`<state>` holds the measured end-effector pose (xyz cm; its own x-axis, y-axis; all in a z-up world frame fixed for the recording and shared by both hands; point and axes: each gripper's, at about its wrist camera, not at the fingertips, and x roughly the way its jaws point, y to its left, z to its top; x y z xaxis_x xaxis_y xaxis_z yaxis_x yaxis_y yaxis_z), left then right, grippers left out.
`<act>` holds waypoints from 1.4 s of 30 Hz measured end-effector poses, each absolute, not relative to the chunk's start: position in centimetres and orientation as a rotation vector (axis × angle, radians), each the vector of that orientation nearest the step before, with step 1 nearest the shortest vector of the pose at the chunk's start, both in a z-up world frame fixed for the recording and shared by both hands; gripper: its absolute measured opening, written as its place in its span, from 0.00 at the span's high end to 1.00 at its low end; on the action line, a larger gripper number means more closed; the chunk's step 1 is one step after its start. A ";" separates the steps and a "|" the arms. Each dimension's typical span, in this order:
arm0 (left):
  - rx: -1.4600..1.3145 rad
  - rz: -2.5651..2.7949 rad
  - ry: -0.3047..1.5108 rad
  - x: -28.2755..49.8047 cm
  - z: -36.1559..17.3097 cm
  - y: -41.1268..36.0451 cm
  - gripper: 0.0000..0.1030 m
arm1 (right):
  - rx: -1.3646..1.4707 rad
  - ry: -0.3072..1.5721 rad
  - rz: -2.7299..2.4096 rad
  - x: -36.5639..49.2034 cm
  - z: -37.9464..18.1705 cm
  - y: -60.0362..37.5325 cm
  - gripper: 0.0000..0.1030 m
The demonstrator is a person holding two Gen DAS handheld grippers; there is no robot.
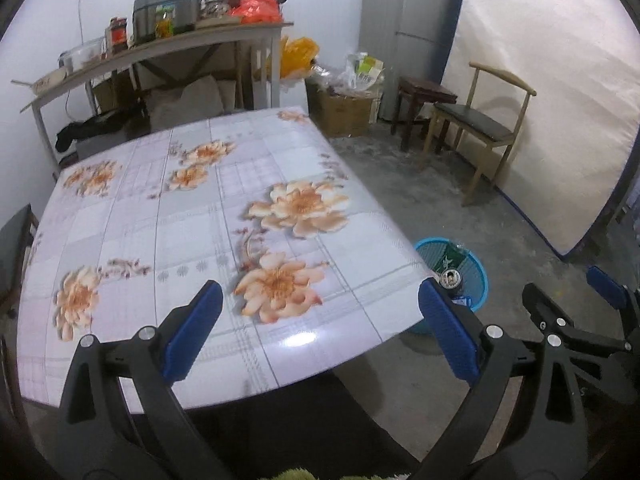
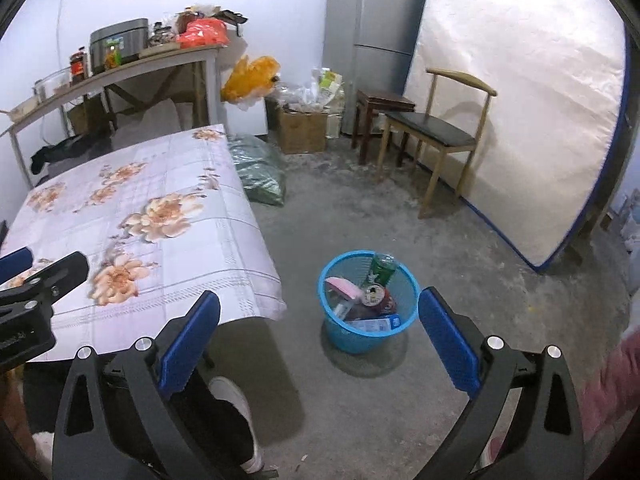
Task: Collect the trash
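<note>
Right gripper [image 2: 319, 334]: jaws spread, empty, aimed at blue bin [image 2: 332, 330] on floor right of worktop [image 2: 224, 216]; trash inside. Left gripper [image 1: 320, 328]: jaws spread, empty, above bare worktop; right nearer.

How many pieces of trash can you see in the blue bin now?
5, maybe more hidden beneath: in the blue bin, a green bottle at the back, a pink item left, a can centre, a dark red wrapper beside the can, a blue-white packet in front.
</note>
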<state>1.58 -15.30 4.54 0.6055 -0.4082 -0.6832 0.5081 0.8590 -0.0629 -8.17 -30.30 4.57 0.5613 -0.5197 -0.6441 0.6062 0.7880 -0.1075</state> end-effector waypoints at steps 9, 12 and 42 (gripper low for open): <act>0.220 -0.391 0.812 1.5 2.9 -15.7 0.08 | 0.190 0.793 -0.776 -9.1 2.7 -32.4 0.06; 0.224 -0.371 0.822 1.3 2.7 -15.8 0.08 | 0.209 0.804 -0.793 -9.7 2.4 -33.2 0.06; 0.275 -0.353 0.842 0.8 2.3 -17.1 0.08 | 0.200 0.824 -0.838 -9.6 2.0 -33.8 0.06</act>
<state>0.83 -17.14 2.29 0.6141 -0.1946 -0.7649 0.4091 0.9072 0.0977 -9.57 -33.81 1.99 0.3876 -0.5802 -0.7164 0.7260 0.6710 -0.1506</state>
